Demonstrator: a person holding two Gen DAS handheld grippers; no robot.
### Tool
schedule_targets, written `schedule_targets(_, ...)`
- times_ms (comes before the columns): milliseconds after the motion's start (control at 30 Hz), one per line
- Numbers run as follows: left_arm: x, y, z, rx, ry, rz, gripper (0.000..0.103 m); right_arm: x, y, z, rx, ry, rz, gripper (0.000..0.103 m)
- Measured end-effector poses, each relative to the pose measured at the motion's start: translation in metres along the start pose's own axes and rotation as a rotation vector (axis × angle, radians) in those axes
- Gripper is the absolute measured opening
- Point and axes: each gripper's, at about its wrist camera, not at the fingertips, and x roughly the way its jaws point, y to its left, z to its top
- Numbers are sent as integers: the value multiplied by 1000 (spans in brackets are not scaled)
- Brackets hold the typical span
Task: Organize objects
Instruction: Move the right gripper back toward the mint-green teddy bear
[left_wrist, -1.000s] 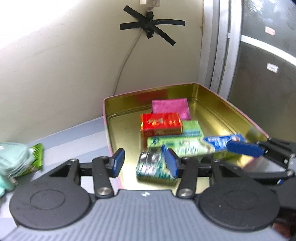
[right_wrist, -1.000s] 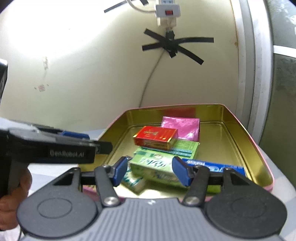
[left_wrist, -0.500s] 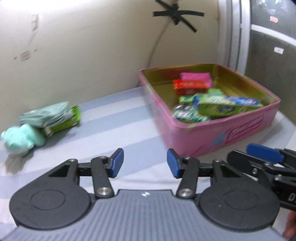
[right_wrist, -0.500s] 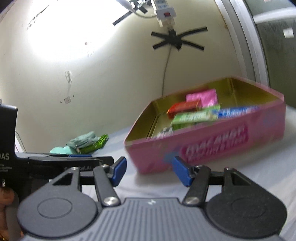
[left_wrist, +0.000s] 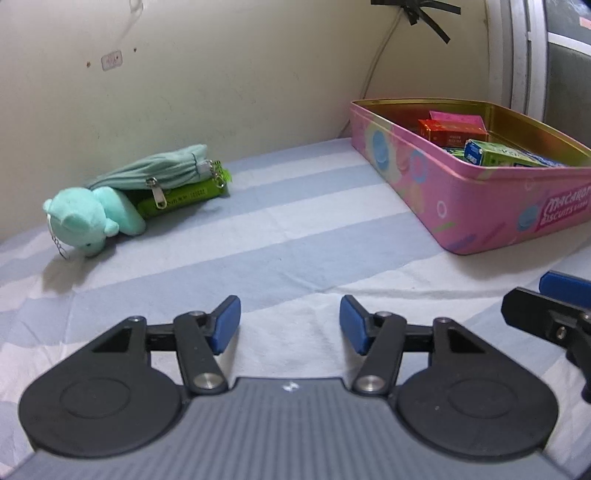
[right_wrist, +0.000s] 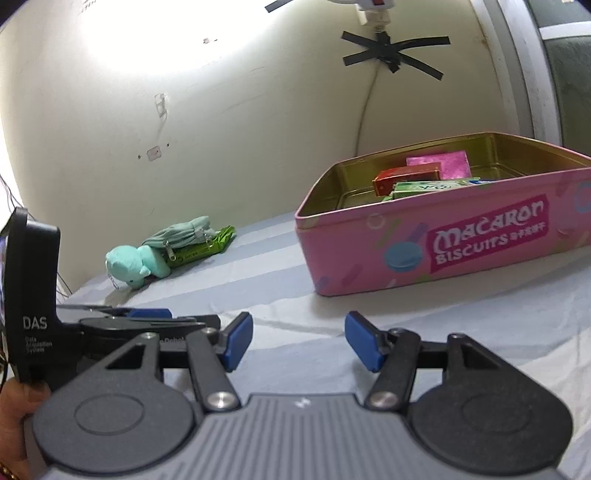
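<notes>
Both grippers hang empty over the striped cloth (left_wrist: 295, 229). The left gripper (left_wrist: 290, 325) is opening; the right gripper (right_wrist: 299, 341) stands apart. The tin (right_wrist: 443, 243) holds boxes (right_wrist: 406, 179); the pouch (left_wrist: 162, 173) and plush toy (left_wrist: 81, 218), perhaps a bear, lie by the wall.

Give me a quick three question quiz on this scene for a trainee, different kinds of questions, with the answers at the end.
1. True or false: the pink tin is empty.
2. What lies on the green pack by the wall: A a pouch, B a cup, C a book?
3. Fill in: nothing is between the left gripper's ____ jaws.

Key: 1 false, boxes lie inside. 2 A, the pouch, beside the plush toy. 3 opening.
</notes>
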Motion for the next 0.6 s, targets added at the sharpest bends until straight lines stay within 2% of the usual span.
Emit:
schedule_targets(133, -1, 1, -2, 5, -20, -3, 62, 2, 3, -2, -20, 3, -11, 57)
schedule_targets(233, -1, 5, -4, -15, -22, -19, 62, 2, 5, -3, -35, -2, -12, 64)
schedule_targets(600, -3, 4, -5, -8, -34, -26, 62, 4, -1, -2, 1, 0, -2, 65)
